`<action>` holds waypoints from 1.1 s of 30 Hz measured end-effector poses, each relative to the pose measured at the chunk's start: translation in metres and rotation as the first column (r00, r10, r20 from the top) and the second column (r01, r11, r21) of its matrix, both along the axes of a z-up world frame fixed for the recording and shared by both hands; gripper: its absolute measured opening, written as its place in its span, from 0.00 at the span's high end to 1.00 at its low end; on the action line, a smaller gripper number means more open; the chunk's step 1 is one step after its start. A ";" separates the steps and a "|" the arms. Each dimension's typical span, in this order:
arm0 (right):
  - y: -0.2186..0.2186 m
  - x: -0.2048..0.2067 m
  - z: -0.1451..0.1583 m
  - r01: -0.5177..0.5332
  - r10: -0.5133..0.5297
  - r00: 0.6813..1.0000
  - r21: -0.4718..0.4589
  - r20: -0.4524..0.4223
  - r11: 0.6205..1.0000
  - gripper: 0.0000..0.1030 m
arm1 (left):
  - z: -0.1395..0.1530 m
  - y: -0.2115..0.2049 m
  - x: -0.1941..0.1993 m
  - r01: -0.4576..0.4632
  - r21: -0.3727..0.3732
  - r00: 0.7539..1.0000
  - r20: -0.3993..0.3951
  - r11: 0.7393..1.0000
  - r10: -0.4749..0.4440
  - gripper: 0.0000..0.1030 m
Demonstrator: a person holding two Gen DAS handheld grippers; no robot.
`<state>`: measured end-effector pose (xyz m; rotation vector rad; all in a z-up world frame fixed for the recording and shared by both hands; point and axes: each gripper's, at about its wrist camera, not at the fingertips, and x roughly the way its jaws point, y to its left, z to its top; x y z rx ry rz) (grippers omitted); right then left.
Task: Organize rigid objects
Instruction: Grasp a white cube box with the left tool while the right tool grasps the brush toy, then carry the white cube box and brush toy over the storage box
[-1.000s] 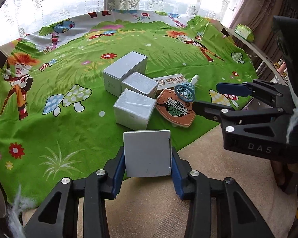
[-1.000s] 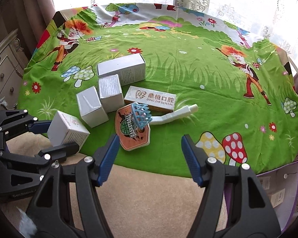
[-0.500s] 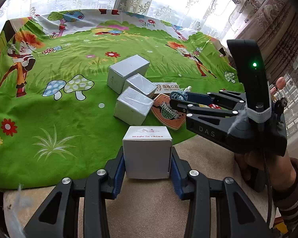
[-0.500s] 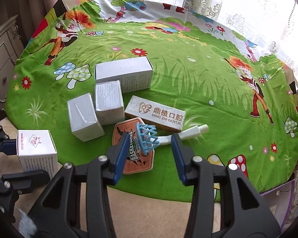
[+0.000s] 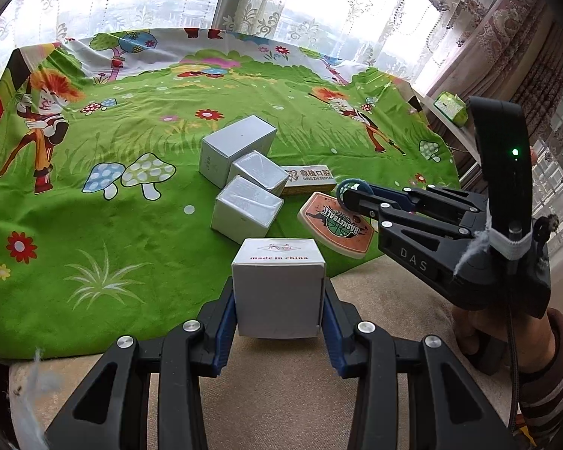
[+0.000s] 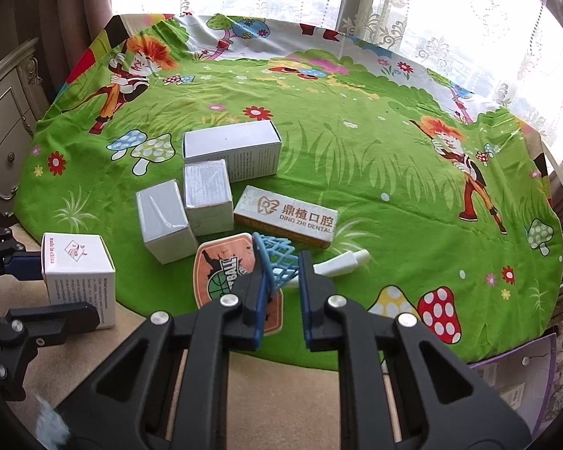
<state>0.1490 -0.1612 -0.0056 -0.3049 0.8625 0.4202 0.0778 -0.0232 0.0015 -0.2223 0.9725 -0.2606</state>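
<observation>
Left hand-held gripper (image 5: 277, 322) is pinching the small white box (image 5: 278, 287), holding it just off the near edge of the green cloth (image 5: 94, 206). Right hand-held gripper (image 6: 283, 266) is clamping down fully on the blue hoop net (image 6: 277, 258) of the toy basketball backboard (image 6: 221, 273), which is sitting right in front of the dental box (image 6: 287, 215). Three silver boxes (image 6: 206, 195) are lying just left of the dental box.

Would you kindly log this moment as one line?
left gripper: holds white box | right gripper: shut on blue hoop | cloth: boxes
</observation>
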 end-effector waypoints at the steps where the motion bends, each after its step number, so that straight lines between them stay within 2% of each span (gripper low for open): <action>1: -0.003 -0.001 0.001 0.006 -0.006 1.000 0.009 0.000 1.000 0.83 | 0.001 -0.001 -0.001 -0.001 -0.004 1.000 0.005 1.000 0.001 0.60; 13: -0.031 -0.022 0.019 0.056 -0.059 0.997 0.068 0.041 0.996 0.83 | 0.011 -0.014 -0.008 -0.007 -0.051 1.000 0.018 0.999 0.008 0.60; 19: -0.049 -0.031 0.026 0.094 -0.099 0.994 0.108 0.037 0.990 0.83 | 0.015 -0.024 -0.010 -0.007 -0.060 1.000 0.020 0.998 0.009 0.60; 26: -0.079 -0.043 0.035 0.151 -0.156 0.988 0.155 0.021 0.976 0.83 | 0.017 -0.039 -0.009 -0.001 -0.104 1.000 0.009 0.995 0.002 0.60; 33: -0.114 -0.055 0.042 0.209 -0.214 0.977 0.195 0.004 0.958 0.83 | 0.024 -0.068 -0.009 0.052 -0.127 0.999 0.016 0.991 -0.050 0.60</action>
